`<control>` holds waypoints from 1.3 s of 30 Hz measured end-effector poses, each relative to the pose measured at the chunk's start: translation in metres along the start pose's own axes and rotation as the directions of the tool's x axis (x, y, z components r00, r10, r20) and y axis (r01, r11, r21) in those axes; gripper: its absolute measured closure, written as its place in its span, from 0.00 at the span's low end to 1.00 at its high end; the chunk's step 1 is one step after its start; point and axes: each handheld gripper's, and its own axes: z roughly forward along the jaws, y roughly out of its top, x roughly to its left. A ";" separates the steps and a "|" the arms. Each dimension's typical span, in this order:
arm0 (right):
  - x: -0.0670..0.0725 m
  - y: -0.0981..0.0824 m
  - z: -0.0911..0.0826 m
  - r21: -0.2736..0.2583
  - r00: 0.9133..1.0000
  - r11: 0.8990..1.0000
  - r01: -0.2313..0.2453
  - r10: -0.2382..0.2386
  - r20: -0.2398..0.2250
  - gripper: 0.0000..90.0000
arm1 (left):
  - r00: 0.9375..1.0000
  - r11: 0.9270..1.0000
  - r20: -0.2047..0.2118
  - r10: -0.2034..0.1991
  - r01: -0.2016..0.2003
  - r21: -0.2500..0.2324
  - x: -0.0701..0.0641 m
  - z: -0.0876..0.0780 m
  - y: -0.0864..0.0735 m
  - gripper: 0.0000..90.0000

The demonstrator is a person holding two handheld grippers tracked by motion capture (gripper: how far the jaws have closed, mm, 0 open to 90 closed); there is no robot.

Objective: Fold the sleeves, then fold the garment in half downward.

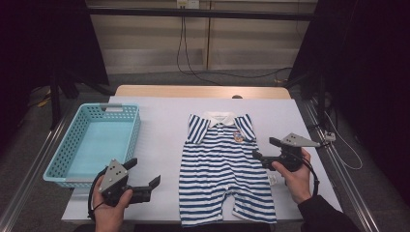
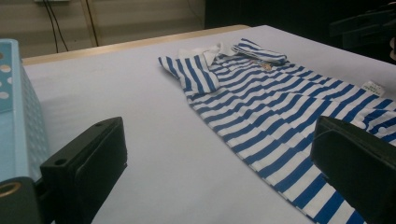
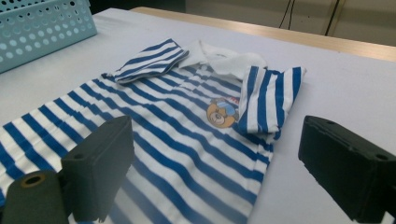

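A blue-and-white striped baby romper [image 1: 222,164] with a white collar lies flat on the white table cover, both short sleeves folded in over the chest. A bear emblem [image 3: 223,112] sits on its chest. My left gripper [image 1: 143,172] hovers open just left of the romper's lower edge, holding nothing. In the left gripper view the romper [image 2: 261,102] stretches ahead and to the right of my left gripper [image 2: 219,172]. My right gripper [image 1: 266,148] is open at the romper's right side, by the waist. In the right gripper view its jaws [image 3: 215,172] straddle the romper [image 3: 177,121] near the folded sleeve.
A light blue perforated basket [image 1: 65,141] stands empty at the table's left, close behind my left gripper; it appears as the basket [image 2: 18,116] and the basket [image 3: 42,28] in the gripper views. Cables hang at the back wall. The table's wooden far edge [image 1: 203,91] shows beyond the cover.
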 end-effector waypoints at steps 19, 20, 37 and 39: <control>0.013 -0.014 -0.025 0.125 1.000 0.992 -0.025 0.025 0.002 0.11 | 0.996 0.994 0.079 0.052 -0.059 0.089 -0.024 0.050 0.008 0.03; 0.014 -0.015 -0.025 0.148 1.000 0.989 -0.021 0.020 0.012 0.09 | 0.995 0.994 0.087 0.044 -0.053 0.095 -0.024 0.053 0.008 0.03; 0.012 -0.034 -0.017 0.322 0.998 0.946 -0.041 0.053 -0.028 0.28 | 0.988 0.951 0.140 0.064 -0.103 0.292 -0.027 0.102 -0.006 0.06; 0.011 -0.035 -0.018 0.339 0.998 0.940 -0.045 0.056 -0.025 0.31 | 0.988 0.946 0.137 0.065 -0.105 0.308 -0.026 0.106 -0.008 0.06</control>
